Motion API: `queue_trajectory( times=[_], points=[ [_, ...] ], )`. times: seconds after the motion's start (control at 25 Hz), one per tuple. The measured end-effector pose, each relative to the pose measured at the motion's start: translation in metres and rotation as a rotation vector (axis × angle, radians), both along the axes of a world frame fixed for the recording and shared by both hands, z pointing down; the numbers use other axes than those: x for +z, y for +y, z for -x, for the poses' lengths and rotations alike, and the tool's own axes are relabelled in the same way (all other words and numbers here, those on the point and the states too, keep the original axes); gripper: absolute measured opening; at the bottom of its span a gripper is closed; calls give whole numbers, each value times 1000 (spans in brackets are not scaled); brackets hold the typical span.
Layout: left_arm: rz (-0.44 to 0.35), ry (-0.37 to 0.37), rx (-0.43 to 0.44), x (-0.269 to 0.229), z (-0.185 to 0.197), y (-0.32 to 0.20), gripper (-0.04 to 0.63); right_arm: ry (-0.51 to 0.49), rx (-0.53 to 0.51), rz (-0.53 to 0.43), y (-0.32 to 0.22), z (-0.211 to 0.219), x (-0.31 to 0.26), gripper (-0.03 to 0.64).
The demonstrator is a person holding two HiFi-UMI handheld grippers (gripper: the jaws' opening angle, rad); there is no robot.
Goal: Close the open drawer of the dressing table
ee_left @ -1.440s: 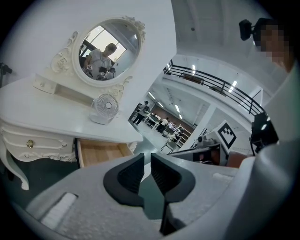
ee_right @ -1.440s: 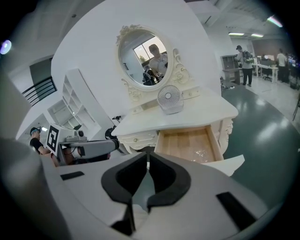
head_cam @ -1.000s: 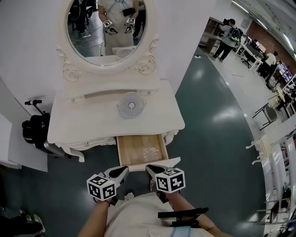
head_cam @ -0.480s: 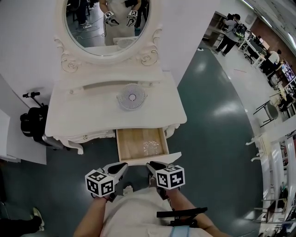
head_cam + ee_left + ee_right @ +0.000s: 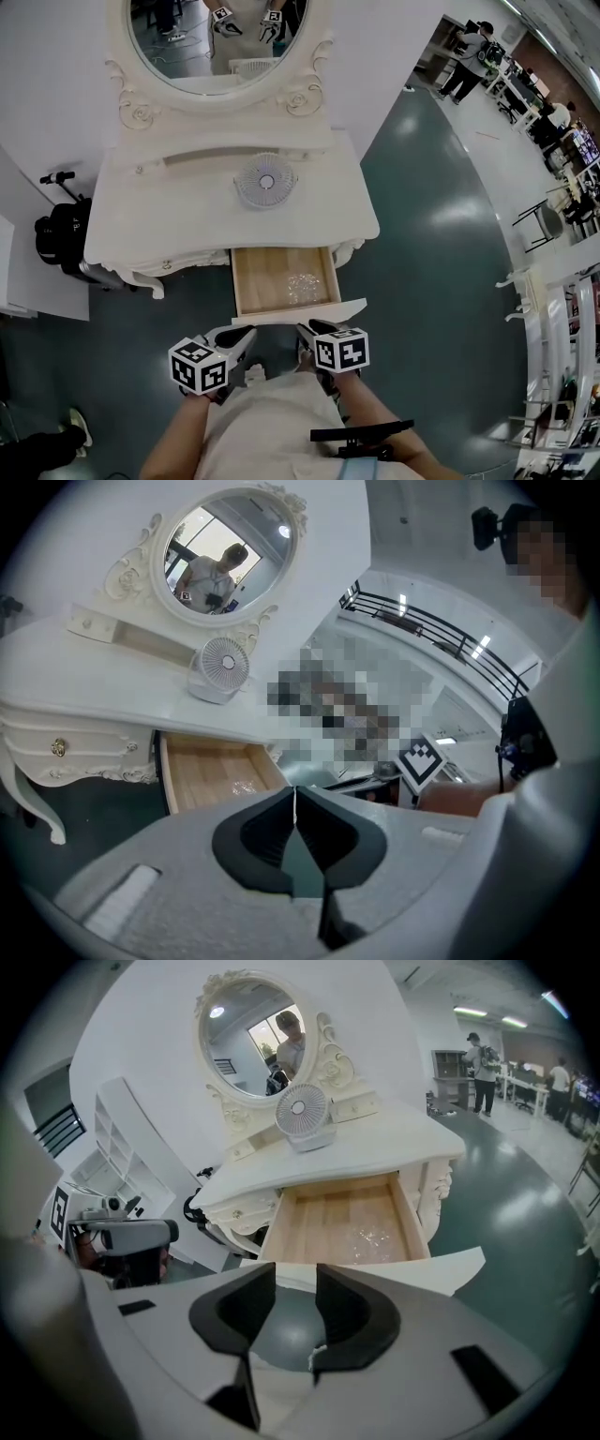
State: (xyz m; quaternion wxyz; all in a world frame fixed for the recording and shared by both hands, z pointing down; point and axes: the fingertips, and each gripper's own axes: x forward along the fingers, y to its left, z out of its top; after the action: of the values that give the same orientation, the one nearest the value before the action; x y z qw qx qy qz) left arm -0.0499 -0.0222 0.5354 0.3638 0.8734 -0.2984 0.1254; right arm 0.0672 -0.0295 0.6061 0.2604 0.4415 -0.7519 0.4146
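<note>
The light wooden drawer (image 5: 281, 279) with a white front panel stood pulled fully out from the front of the white carved dressing table (image 5: 141, 225). It sat just below the small round white fan (image 5: 265, 181) on the surface. Both grippers hovered near the drawer's front panel, touching nothing. The left gripper (image 5: 295, 794) had its jaws pressed together and empty. The right gripper (image 5: 295, 1283) had its jaws apart and opening, with nothing between them.
</note>
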Motion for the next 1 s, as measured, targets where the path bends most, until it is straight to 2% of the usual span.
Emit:
queue_trajectory(
  times=[0.72,1.0],
  points=[
    [71,-33,14,33,-11,10,11,52,-25,133,6,-11,70,169],
    [96,-30,21,42,-18,11,11,40,16,144,7,-20,85,178]
  ],
)
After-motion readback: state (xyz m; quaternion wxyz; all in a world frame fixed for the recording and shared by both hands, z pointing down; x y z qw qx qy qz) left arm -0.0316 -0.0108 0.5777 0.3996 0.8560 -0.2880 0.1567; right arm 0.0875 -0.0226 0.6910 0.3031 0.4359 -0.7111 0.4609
